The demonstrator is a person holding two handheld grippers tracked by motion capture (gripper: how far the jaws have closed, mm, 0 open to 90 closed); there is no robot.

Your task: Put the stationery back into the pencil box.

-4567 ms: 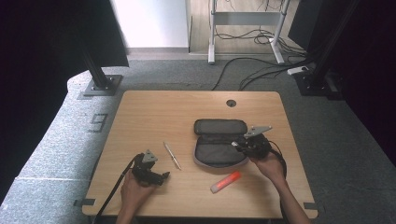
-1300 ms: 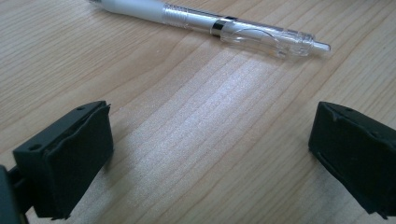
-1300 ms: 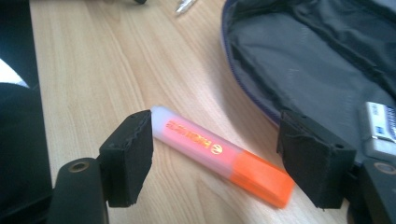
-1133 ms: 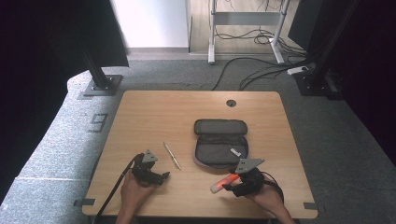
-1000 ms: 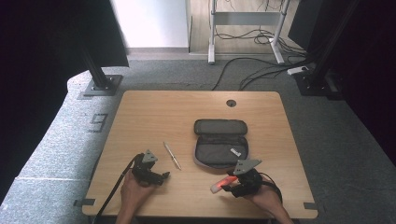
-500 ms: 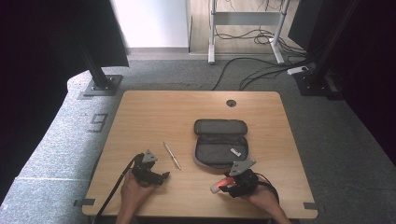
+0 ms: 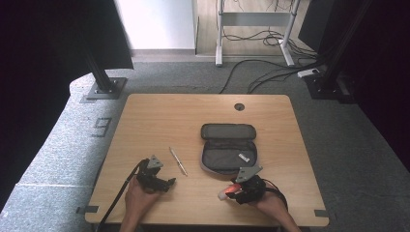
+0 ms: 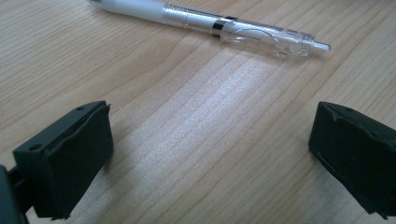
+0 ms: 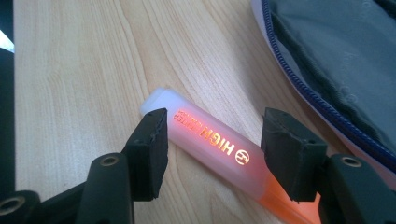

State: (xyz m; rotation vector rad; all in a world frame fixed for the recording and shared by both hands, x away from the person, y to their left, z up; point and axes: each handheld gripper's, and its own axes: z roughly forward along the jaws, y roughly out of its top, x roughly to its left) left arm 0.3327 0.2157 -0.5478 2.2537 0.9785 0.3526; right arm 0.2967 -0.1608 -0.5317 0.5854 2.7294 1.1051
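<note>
Highlighter (image 9: pixel 210 144), orange with a white cap, lies on the table (image 7: pixel 203 116) at the lower centre of the high view, just below the open pencil case (image 7: pixel 227 147); the right gripper (image 9: pixel 210 140), which hovered over the case seconds ago, now straddles it, jaws just been closing, left pad touching, the right one not yet pressing; the grasp looks imminent, so packing comes next; the left gripper (image 8: pixel 205 154) rests released, at lower left, beside the pen (image 8: pixel 210 25).
</note>
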